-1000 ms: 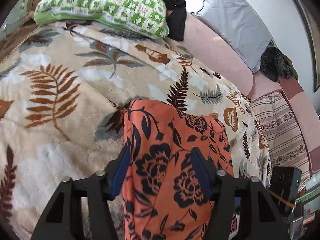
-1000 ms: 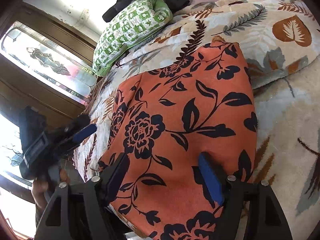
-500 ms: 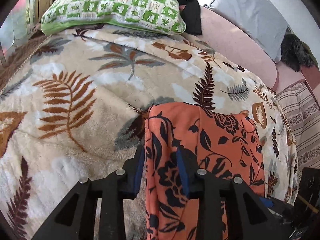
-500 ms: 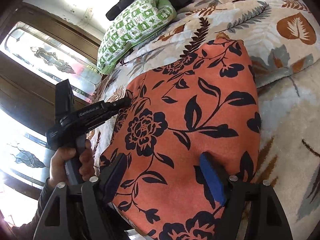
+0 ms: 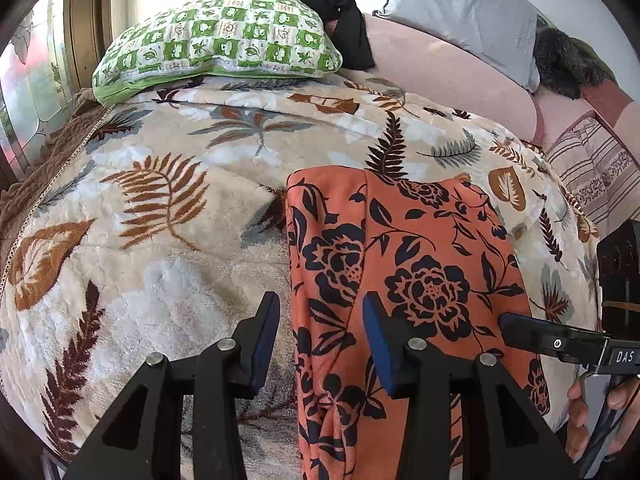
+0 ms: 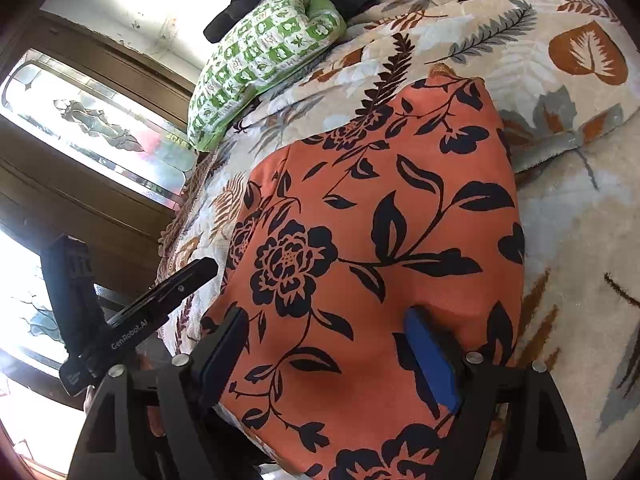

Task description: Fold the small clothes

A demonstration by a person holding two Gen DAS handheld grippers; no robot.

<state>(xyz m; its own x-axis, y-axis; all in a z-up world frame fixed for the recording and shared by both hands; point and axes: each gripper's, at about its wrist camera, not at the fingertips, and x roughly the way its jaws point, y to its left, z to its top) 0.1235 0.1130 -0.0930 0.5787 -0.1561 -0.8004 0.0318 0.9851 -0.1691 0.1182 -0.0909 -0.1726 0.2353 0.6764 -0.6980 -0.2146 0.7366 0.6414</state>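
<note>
1. Left matte-black plastic two-finger gripper [image 5: 318,334]: chunky angular finger arms with triangular cut-outs, and a silver round screw head on each joint.
2. Its fingers carry flat dark-blue pads [image 5: 375,344] on the inner faces.
3. Right black two-finger gripper [image 6: 326,354] is the same build: brighter blue pads, silver screws.
4. From the right camera, the left unit's long black body reads "GenRobot.AI" in white.
5. From the left camera, the right one has a white power icon and "DAS" lettering.
</note>
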